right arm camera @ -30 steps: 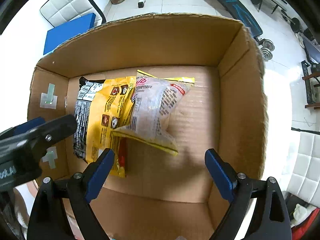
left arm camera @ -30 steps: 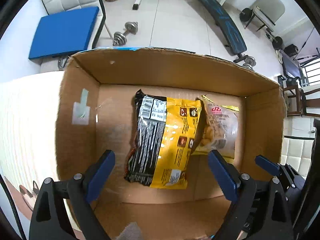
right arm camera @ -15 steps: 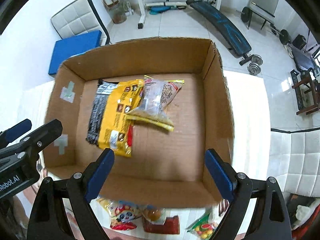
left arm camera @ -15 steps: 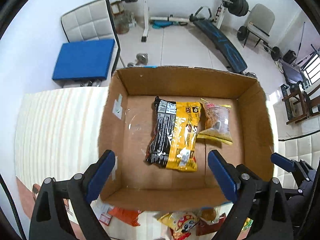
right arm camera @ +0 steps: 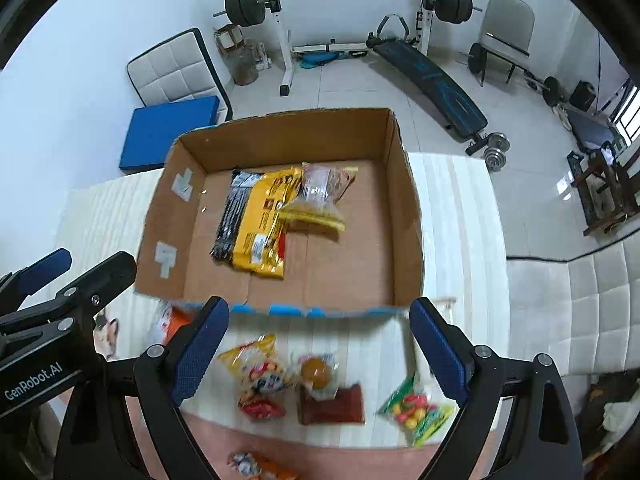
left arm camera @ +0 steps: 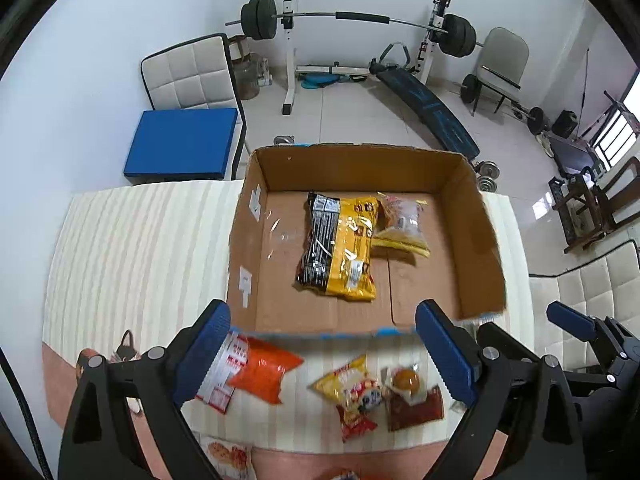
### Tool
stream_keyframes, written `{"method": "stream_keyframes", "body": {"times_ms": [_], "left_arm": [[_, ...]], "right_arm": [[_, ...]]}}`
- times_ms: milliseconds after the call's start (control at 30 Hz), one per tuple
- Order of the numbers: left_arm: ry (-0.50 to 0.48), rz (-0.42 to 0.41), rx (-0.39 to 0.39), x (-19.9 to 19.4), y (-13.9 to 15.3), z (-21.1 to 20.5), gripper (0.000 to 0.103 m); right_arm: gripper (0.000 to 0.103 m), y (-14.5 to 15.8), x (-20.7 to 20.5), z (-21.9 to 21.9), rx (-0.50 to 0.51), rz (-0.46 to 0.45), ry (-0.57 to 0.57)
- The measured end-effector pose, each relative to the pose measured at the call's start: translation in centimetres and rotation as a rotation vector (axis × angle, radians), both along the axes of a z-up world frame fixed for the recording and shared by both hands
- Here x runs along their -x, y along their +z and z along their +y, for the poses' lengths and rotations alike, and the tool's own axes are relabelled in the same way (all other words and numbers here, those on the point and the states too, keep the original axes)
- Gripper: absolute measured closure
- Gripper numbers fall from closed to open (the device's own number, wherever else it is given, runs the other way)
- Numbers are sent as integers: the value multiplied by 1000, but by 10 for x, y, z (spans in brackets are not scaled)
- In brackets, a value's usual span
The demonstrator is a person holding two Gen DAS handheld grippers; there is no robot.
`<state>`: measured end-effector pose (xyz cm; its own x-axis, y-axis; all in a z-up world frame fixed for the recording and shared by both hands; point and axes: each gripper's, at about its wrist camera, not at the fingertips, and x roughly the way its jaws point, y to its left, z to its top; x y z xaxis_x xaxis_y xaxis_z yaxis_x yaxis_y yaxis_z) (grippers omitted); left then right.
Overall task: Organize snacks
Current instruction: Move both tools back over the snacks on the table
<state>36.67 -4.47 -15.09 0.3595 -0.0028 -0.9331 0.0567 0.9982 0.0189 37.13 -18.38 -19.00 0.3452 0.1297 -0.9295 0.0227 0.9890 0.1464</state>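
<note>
So both claws wide open, empty: left claw [left arm camera: 322,350], right claw [right arm camera: 318,344] | two packets in cardboard box [left arm camera: 472,216], loose snacks [right arm camera: 316,390] on bench by its near wall | risk: crinkly bags slip, overlapping packs snag together, box rim clipped.

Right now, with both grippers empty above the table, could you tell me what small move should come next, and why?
Probably lower the right gripper onto the green candy bag lying near its right finger. Both grippers are open and empty, the cardboard box holds only two packs, and several snacks lie on the table in front of it.
</note>
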Motion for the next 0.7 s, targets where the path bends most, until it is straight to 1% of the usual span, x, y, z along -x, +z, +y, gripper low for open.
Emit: {"method": "stream_keyframes", "body": {"times_ms": [67, 133, 200, 233, 300, 400, 500, 600, 700], "left_arm": [[-7, 9, -4, 14, 1, 1, 8], [-8, 40, 0, 31, -5, 3, 8], [5, 99, 11, 49, -18, 7, 8], [14, 141, 22, 59, -28, 10, 8], [40, 251, 54, 80, -55, 17, 8], [96, 389, 105, 112, -94, 27, 8], [197, 564, 218, 148, -140, 39, 8], [298, 700, 339, 177, -179, 41, 8], [384, 765, 413, 191, -208, 39, 8]], "right_arm": [[9, 0, 13, -2, -14, 16, -4], [9, -8, 32, -3, -27, 57, -4], [9, -19, 51, -7, -39, 97, -12], [9, -27, 62, -9, -39, 123, -14], [9, -44, 83, -14, -46, 164, -28], [9, -71, 110, -24, -64, 242, -57], [9, -98, 134, -39, -82, 307, -101], [9, -119, 152, -54, -106, 354, -149], [9, -132, 163, -65, -120, 379, -195]]}}
